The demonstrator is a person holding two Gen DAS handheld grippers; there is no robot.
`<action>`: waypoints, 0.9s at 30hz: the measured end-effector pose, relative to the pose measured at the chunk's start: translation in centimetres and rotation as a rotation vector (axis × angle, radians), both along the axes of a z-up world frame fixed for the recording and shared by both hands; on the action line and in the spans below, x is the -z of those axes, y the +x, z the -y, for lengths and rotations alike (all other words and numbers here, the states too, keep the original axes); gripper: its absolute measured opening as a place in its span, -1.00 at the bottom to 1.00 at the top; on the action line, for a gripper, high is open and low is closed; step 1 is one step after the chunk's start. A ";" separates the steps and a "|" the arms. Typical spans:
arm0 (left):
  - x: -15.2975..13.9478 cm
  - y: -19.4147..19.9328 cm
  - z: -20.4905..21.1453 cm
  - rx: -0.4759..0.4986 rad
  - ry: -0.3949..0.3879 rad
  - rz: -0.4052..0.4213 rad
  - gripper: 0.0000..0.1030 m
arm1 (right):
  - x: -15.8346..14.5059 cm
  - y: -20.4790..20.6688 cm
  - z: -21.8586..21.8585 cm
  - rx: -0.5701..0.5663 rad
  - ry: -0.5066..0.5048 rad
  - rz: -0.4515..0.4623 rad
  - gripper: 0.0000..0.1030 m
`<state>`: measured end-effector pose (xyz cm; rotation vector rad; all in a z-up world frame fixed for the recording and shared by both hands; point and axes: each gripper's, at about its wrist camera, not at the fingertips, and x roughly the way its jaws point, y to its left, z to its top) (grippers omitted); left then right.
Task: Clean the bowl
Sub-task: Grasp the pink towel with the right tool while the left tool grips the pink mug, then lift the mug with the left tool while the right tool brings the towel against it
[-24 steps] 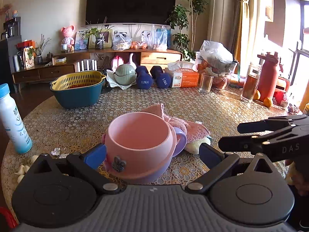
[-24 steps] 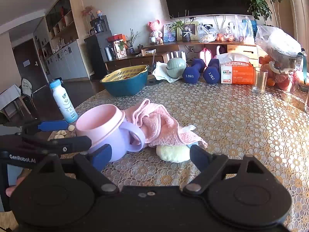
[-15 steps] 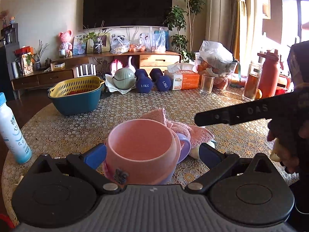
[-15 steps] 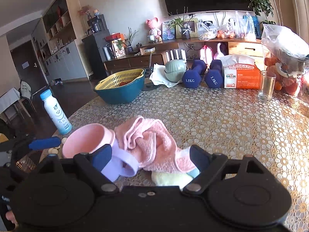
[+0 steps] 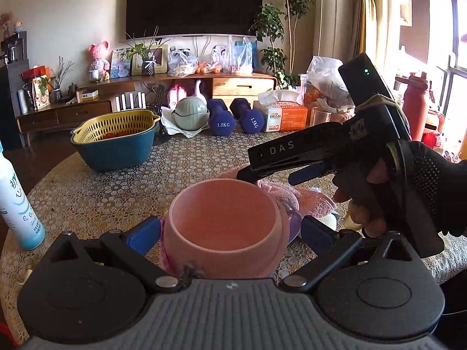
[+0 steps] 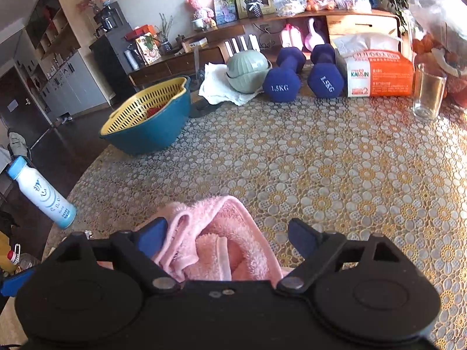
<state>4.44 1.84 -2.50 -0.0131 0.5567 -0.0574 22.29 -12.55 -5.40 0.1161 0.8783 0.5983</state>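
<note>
1. The pink bowl (image 5: 224, 224) sat on the lace-covered table (image 6: 335, 169), well in front of the teal basin with the yellow strainer (image 5: 116, 140).
2. The left gripper (image 5: 230, 233) was spread wide with a blue pad on either side of the bowl; I couldn't tell if either pad touched it, so not a real grip yet.
3. The right gripper (image 6: 227, 233) was also wide, hanging over the pink towel (image 6: 216, 242) just behind the bowl, nothing pinched.
4. Risk as I saw it: the bowl was round and smooth-looking, so an off-centre squeeze could've squirted it out or tipped it.
5. A shallow towel pinch might've only caught a loose fold and slipped while wiping.
</note>
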 end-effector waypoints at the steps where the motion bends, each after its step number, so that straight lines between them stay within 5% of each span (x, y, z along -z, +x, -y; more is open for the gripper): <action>1: 0.1 0.1 -0.1 0.000 -0.001 -0.004 0.99 | 0.4 0.3 -0.2 -0.003 0.001 -0.017 0.73; 6: 0.6 0.6 -0.2 -0.002 -0.012 -0.016 0.99 | 1.4 0.6 -1.2 -0.036 -0.010 -0.060 0.67; 20: 1.0 0.9 -0.7 0.008 -0.031 -0.027 0.98 | 2.3 1.6 0.2 0.004 0.194 -0.225 -0.17; 24: 0.8 0.7 -0.5 0.003 -0.021 -0.022 0.98 | 1.7 0.7 0.2 -0.005 0.164 -0.162 -0.54; 27: 0.4 0.2 -0.6 -0.006 -0.009 -0.002 0.98 | -0.1 -0.3 0.6 -0.025 0.149 -0.071 -0.57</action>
